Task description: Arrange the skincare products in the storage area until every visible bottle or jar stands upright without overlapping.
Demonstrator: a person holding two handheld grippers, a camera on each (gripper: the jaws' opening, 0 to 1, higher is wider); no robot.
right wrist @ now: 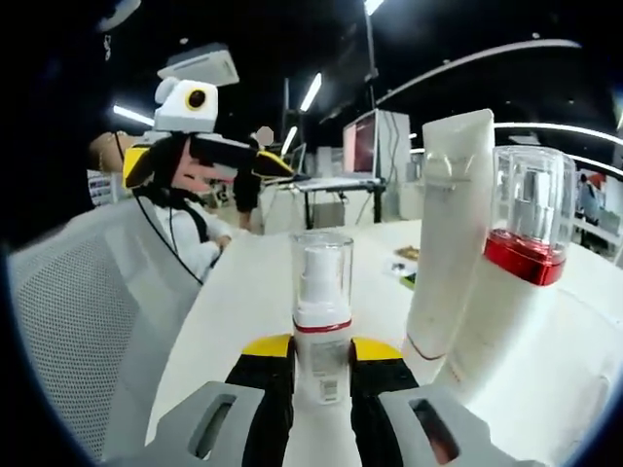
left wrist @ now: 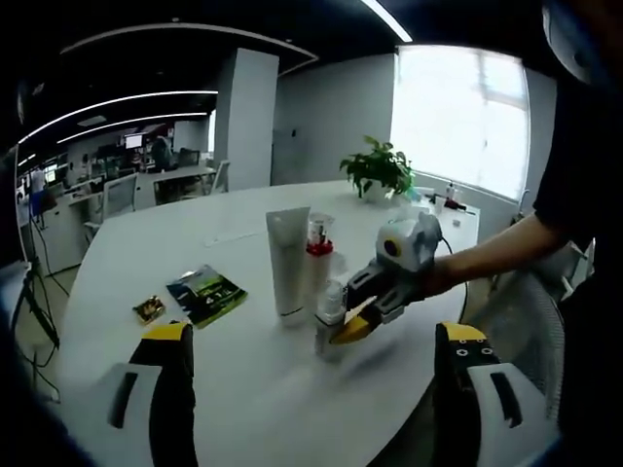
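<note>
White laminate covers the big rounded table [left wrist: 195, 243] that stretches ahead of the left gripper [left wrist: 316, 355], whose two yellow-tipped fingers [left wrist: 167, 336] stand wide apart, released, with nothing between them. Beyond the gap between those fingers stands the tall white tube [left wrist: 287, 261], upright on its cap; touching or just beside it, on the side toward the right-hand finger, is the red-collared pump bottle [left wrist: 318, 255] with its clear cap. Nearer still to the fingers is the small pump bottle [left wrist: 329, 316], upright on the table, where the right gripper [left wrist: 355, 326] reaches in from the right and clamps it low on its body. In the right gripper view that small pump bottle [right wrist: 322, 316] sits squarely between the right gripper's yellow fingertips [right wrist: 268, 346], grasped at its base, with the tube [right wrist: 450, 233] and the red-collared bottle [right wrist: 521, 253] standing just past the right-hand finger. Off beyond the left gripper's left finger lie a green packet [left wrist: 205, 293] and, beside it, a small dark sachet [left wrist: 148, 309]. A potted plant [left wrist: 378, 173] stands at the table's far edge.
</note>
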